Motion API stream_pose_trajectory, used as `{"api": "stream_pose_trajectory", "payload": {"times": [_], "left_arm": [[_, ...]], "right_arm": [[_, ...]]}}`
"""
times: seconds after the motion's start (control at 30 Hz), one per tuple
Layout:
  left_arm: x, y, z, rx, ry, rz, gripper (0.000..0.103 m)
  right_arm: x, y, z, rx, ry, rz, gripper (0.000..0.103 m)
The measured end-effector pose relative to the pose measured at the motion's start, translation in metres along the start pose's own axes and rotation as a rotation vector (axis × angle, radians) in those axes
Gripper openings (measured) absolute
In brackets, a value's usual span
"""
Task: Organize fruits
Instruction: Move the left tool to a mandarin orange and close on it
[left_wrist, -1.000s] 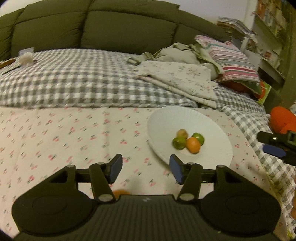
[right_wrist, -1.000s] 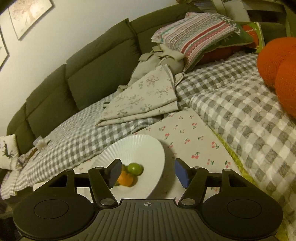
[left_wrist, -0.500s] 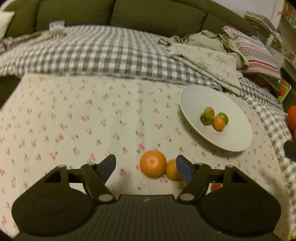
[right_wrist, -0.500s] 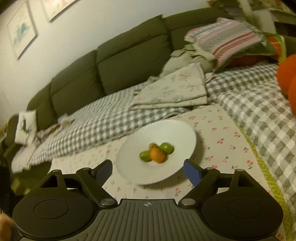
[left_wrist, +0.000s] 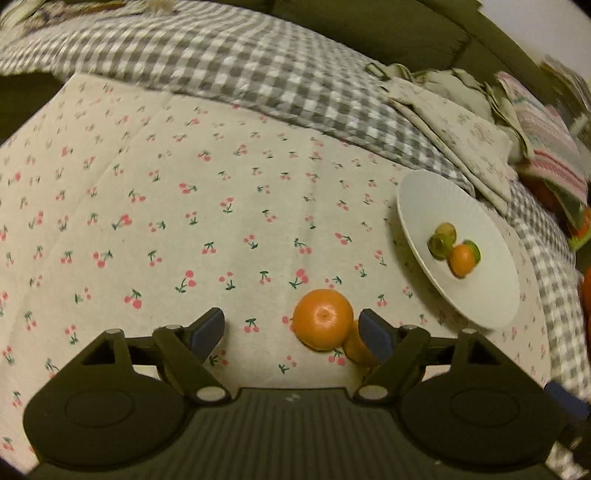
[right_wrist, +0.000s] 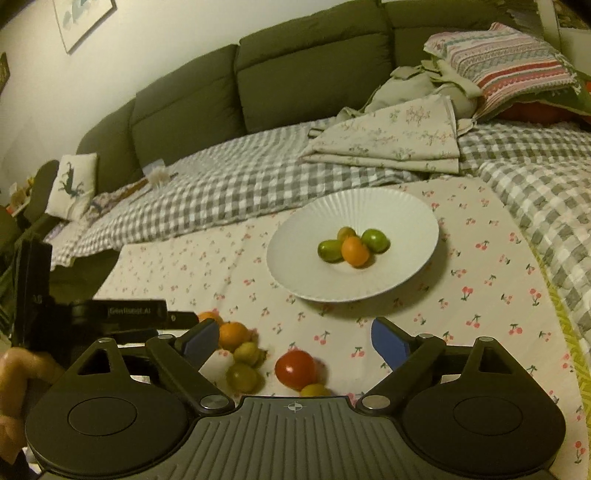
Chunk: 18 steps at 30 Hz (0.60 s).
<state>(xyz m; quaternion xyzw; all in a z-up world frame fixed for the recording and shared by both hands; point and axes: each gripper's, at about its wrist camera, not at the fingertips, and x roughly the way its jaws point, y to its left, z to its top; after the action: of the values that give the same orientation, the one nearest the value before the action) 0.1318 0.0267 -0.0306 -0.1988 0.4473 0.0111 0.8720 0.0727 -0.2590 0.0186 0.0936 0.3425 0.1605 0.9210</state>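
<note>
Low in the left wrist view, just above the black tool body, the left tongs stand spread over the cherry-print cloth, their jaws having just been opening, with a large orange between them but nearer the right-hand pad and touched by neither; a smaller orange fruit sits half hidden behind that pad. The step in hand looks like reaching for loose fruit to add to the white plate, which already carries four small fruits at centre right of the right wrist view. The right tongs have likewise just been opening and grip nothing; a red fruit lies on the cloth below the gap. Next, each tool should settle around its fruit and squeeze gently, since round fruit may roll aside.
</note>
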Motion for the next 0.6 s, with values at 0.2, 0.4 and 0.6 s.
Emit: {"api": "stream_pose_trajectory", "payload": {"times": [0.2,0.4,0.6], "left_arm": [[0.008,-0.005,0.003,-0.021,-0.017,-0.012,0.078],[0.02,-0.01,0.004,0.011,-0.029,-0.001,0.062],[0.024,-0.015,0.001,0.026,-0.03,-0.045,0.044]], "right_arm": [[0.013,-0.001,-0.007,-0.034,0.057,-0.031,0.091],[0.02,0.003,-0.014,-0.086,0.092,-0.026,0.091],[0.026,0.009,-0.019,-0.122,0.122,-0.003,0.089]]}}
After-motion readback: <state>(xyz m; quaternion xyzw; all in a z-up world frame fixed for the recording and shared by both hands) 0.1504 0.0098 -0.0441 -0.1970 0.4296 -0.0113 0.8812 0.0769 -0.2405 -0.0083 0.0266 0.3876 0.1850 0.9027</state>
